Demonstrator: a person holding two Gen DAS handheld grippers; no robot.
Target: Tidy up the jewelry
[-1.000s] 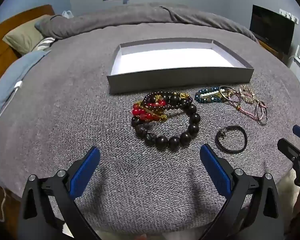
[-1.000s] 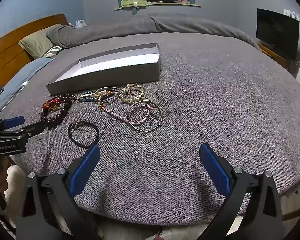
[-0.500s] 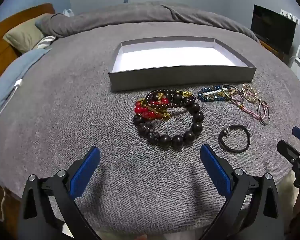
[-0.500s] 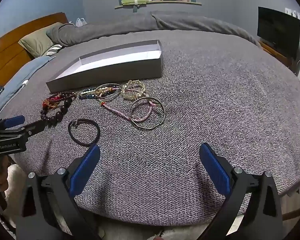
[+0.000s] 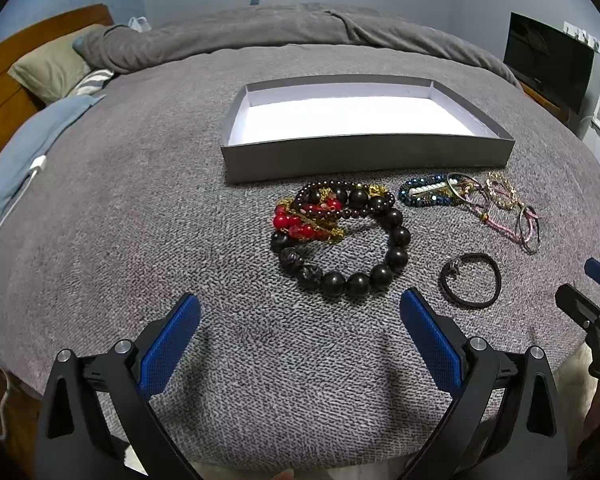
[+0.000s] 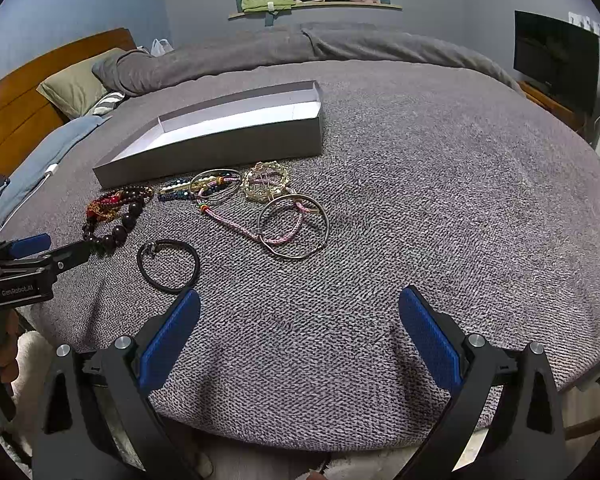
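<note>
Since nothing has made it into the tray yet, I'd say this job is basically at square one. Closest to the cameras, the left gripper and the right gripper both hover over the near edge of the bed, jaws spread wide and holding nothing. Going toward the gray tray, first comes the thin black cord bracelet, lying by itself, nearer the grippers than anything else. Next is the big dark bead bracelet, with the red and gold bead strands piled across its tray-side half. Off to the right of that heap, just in front of the tray wall, sit the blue bead bracelet, the silver bangles tangled with a pink cord, and a gold chain piece. The tray itself shows only its bare white floor, so every piece still has to be moved.
</note>
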